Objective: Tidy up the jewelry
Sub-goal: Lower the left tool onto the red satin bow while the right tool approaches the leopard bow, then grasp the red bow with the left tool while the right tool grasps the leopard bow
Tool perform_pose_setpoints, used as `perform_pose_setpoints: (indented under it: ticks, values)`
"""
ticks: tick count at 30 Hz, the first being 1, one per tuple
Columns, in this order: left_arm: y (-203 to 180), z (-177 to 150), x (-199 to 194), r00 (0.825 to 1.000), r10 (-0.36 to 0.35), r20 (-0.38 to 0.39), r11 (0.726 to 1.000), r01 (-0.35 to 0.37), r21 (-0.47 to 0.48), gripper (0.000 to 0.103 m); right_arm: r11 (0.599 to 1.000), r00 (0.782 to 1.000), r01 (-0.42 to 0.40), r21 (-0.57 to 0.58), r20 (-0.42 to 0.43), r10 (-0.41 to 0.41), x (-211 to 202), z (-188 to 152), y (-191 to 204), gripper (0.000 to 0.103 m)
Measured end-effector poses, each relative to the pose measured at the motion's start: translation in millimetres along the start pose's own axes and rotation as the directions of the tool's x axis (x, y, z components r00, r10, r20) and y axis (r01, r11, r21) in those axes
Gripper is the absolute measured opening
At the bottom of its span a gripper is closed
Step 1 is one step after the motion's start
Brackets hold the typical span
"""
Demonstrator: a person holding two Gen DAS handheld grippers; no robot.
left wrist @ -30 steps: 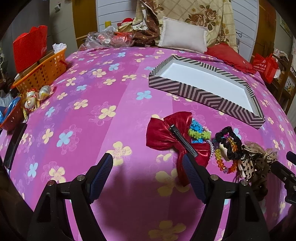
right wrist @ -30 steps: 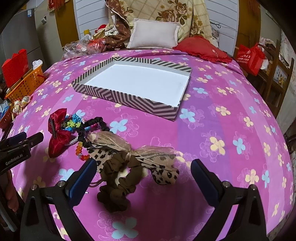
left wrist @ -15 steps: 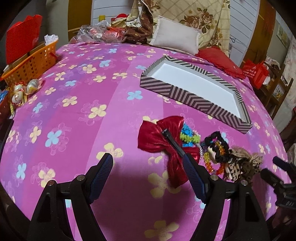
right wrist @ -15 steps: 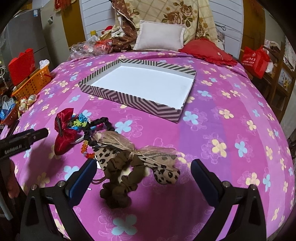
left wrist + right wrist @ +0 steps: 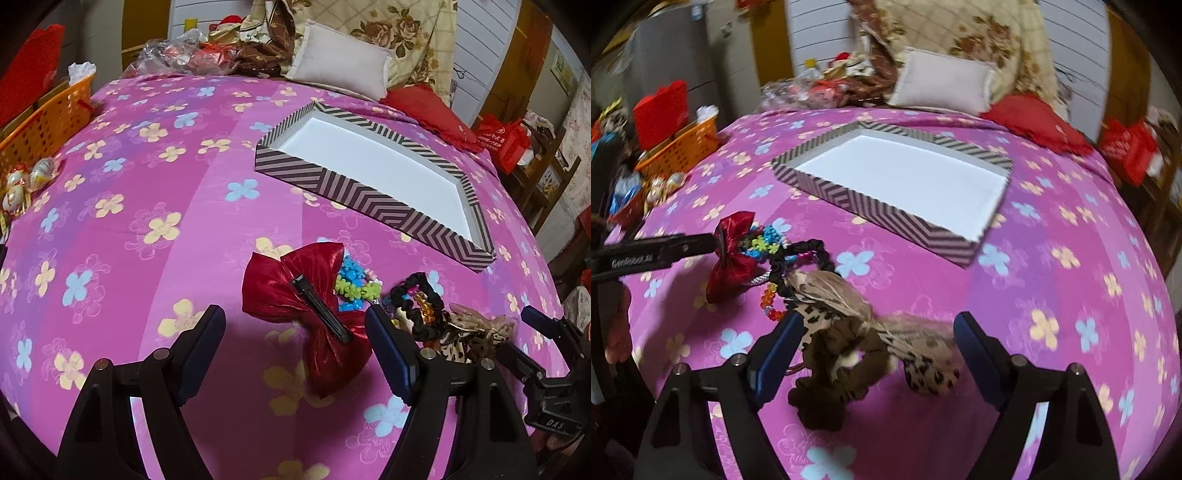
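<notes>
Both our grippers stand released: the right gripper [image 5: 873, 341], its jaws just closing, brackets the brown scrunchie [image 5: 831, 387]; the left gripper [image 5: 295, 332] straddles the red bow [image 5: 295, 295].

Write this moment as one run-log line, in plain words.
left gripper: open over red bow | right gripper: closing around brown scrunchie | box: empty
</notes>
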State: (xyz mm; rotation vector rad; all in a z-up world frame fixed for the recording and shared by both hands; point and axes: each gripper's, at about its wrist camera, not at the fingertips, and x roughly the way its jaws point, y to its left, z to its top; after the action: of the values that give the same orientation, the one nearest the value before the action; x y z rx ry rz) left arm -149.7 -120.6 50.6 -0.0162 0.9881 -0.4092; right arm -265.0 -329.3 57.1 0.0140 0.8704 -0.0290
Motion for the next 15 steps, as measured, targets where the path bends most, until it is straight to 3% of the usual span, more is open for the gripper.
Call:
perform_pose_setpoints:
  ticks: [9,12,15]
  values:
    - [-3.3,4.5,16.0,0.999,0.015,-0.041,1.000,-0.015,0.004,0.030,0.998,0.997,-0.051,-0.037,-0.061,0.049,24.9,0.9,-9.5,0.087]
    - [-6.4,3.8,21.2,0.998,0.009,-0.058,1.000,-0.009,0.005,0.029,0.997,0.995,-0.059,-0.039,-0.080,0.056,33.3,-1.5,-11.0,0.086]
    - [-8.7,3.0,25.0,0.998,0.009,-0.067,1.000,-0.009,0.008,0.029,0.996,0.993,-0.089,-0.031,-0.082,0.086,37.0,-3.1,-10.6,0.078]
